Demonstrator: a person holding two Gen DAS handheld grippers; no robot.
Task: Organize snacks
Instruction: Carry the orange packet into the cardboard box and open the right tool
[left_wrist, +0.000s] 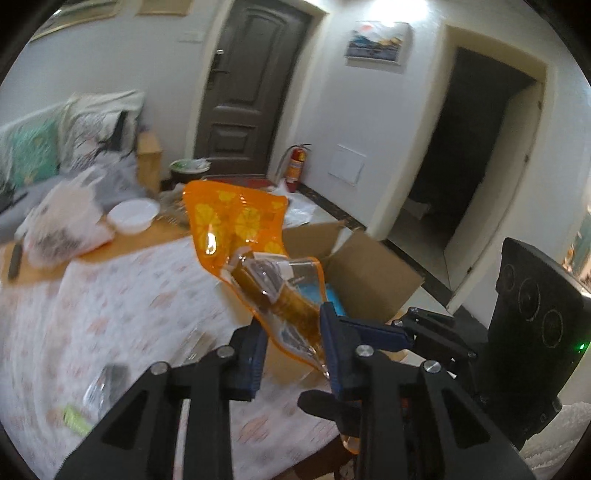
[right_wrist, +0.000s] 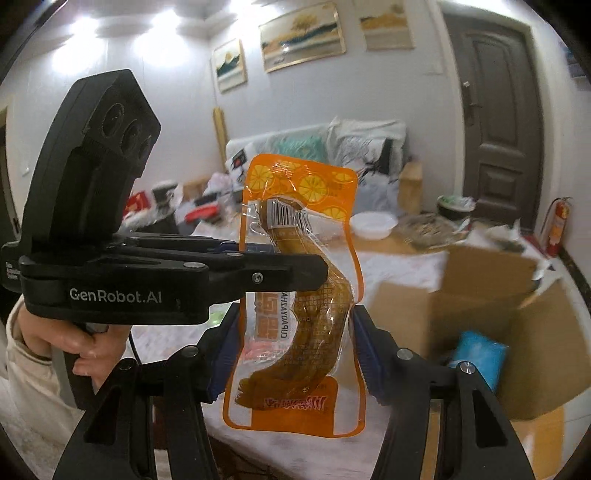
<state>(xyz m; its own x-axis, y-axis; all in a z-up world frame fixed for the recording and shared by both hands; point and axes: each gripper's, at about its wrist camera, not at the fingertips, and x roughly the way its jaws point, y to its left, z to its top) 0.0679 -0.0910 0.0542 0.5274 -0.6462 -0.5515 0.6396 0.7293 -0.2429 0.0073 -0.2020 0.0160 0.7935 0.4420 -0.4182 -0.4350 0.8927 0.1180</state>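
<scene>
Hanging in the air between both tools, an orange snack pouch with lemon-slice print and a clear window shows a long brown piece of food sealed inside. The left tongs reach in from the side and pinch the pouch across its middle, jaws drawn narrow on the plastic. Seen from the left wrist view, the same left tongs have their blue pads against the lower part of the snack pouch, which bends up and away from them.

The right tongs stand at a middling width with the pouch's lower half between the blue fingers; the far finger meets the pouch's edge, yet whether both pads truly press on it cannot be told. In the left wrist view the right tongs are only partly visible, beside the pouch's lower end.

A hand in a pale sleeve grips the left tool's handle. Below and beyond the pouch sits an open cardboard box with a blue packet inside (its label is too blurred to read). The box rests by a worktop covered in a patterned cloth, where a white bowl stands farther back.
</scene>
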